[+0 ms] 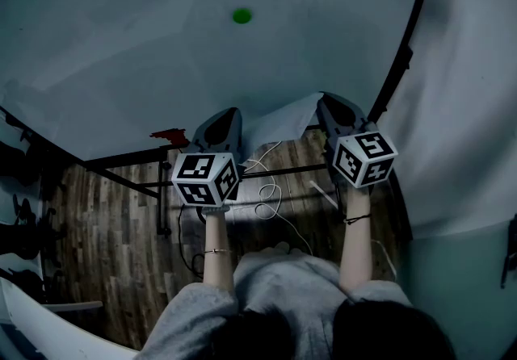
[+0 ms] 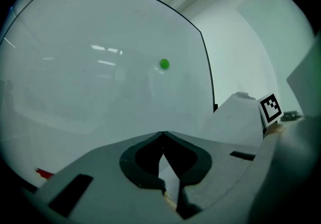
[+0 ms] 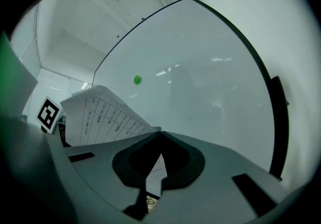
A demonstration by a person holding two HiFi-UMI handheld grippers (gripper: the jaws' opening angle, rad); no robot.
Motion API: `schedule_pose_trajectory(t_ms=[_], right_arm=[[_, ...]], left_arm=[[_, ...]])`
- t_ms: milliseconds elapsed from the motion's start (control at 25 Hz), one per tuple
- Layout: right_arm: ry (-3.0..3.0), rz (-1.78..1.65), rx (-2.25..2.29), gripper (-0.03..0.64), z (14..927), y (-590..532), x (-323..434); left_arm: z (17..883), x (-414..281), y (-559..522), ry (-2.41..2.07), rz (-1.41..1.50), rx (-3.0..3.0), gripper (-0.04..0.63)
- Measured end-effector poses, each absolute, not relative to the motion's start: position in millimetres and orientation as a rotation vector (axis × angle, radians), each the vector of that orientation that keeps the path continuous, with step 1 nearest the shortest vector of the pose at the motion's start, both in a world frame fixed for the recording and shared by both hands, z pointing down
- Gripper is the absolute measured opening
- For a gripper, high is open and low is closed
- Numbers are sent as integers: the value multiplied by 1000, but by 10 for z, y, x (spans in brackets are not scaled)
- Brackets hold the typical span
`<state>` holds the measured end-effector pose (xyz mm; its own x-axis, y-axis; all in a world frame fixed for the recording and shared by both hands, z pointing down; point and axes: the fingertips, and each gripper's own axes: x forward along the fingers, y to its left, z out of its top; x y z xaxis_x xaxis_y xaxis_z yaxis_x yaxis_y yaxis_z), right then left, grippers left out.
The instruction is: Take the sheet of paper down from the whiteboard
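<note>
Sheet of paper (image 1: 280, 119): held clear of the whiteboard (image 1: 161, 52), bowed between left hand-held gripper (image 1: 233, 114) and right hand-held gripper (image 1: 326, 99), each pinched shut on one edge. Risk: hands drawing apart could tear it; a slack pinch would drop it. Thin white printed sheet; glossy dark-framed board, round green magnet (image 1: 241, 15)

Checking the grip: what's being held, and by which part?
The sheet of paper, pinched at opposite side edges by the left gripper and right gripper.

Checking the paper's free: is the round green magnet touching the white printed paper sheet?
Apart. Head view shows bare whiteboard between the round green magnet and the white paper sheet.
</note>
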<state>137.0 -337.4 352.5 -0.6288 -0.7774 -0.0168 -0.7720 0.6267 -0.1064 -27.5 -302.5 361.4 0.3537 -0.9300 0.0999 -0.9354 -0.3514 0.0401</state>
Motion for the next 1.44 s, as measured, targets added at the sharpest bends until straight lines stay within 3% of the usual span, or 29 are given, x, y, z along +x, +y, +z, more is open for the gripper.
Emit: schedule_pose_trajectory(t_ms=[1440], right_arm=[[2777,-17,-1193,0,3397,-3056,1392]], left_arm=[[3809,-148,-2754,-1709,86,2472,6]])
